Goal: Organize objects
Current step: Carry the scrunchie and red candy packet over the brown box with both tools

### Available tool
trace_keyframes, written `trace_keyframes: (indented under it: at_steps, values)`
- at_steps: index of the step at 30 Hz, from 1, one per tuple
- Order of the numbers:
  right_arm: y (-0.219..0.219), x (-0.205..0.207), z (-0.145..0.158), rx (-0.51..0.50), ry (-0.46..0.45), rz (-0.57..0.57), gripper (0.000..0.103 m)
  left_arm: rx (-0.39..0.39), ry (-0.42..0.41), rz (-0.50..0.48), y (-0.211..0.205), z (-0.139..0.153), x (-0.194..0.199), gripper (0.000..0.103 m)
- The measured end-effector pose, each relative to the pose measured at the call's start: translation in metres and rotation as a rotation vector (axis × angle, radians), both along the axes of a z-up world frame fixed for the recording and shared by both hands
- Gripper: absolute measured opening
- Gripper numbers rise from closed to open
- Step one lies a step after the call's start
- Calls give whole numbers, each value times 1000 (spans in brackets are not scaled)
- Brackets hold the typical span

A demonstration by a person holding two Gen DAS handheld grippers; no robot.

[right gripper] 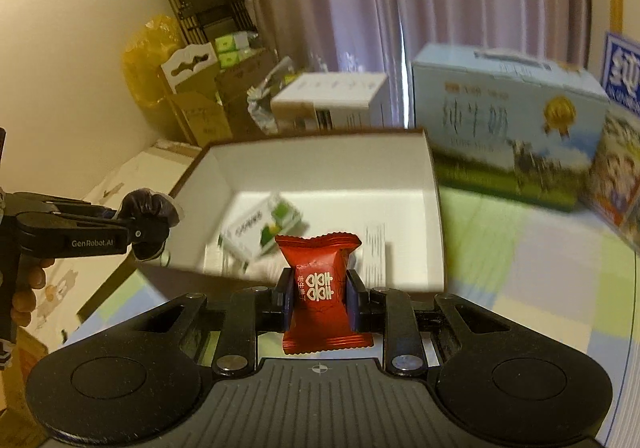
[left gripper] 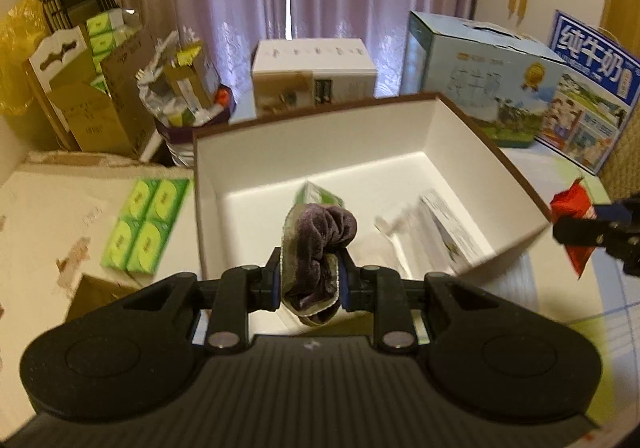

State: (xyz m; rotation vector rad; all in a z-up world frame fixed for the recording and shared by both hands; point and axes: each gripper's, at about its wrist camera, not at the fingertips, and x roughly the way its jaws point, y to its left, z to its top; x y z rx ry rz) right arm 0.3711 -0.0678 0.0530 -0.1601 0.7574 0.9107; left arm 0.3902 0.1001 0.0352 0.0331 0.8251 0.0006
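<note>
My left gripper (left gripper: pixel 308 280) pinches a purple scrunchie (left gripper: pixel 318 244), my right gripper (right gripper: pixel 318 298) a red candy packet (right gripper: pixel 320 284); the open box (right gripper: pixel 434 208) waits at twelve o'clock. Releasing early risks dropping them outside its rim.

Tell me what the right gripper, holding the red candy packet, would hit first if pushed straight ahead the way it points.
Probably the near wall of the open box, or just over it the green-and-white packet inside; depth is unclear. The right gripper grips its red candy packet.
</note>
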Motion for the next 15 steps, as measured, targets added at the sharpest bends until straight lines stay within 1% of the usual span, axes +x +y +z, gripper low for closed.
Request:
trace_keyframes:
  at_steps: [6,15]
  values:
    - [29,28,1,-25,-38,9,22,38,14,16,15,-5,37,22]
    - [60,60,-17,-79,-64,5,22,68,57,25,28,-25,86,22]
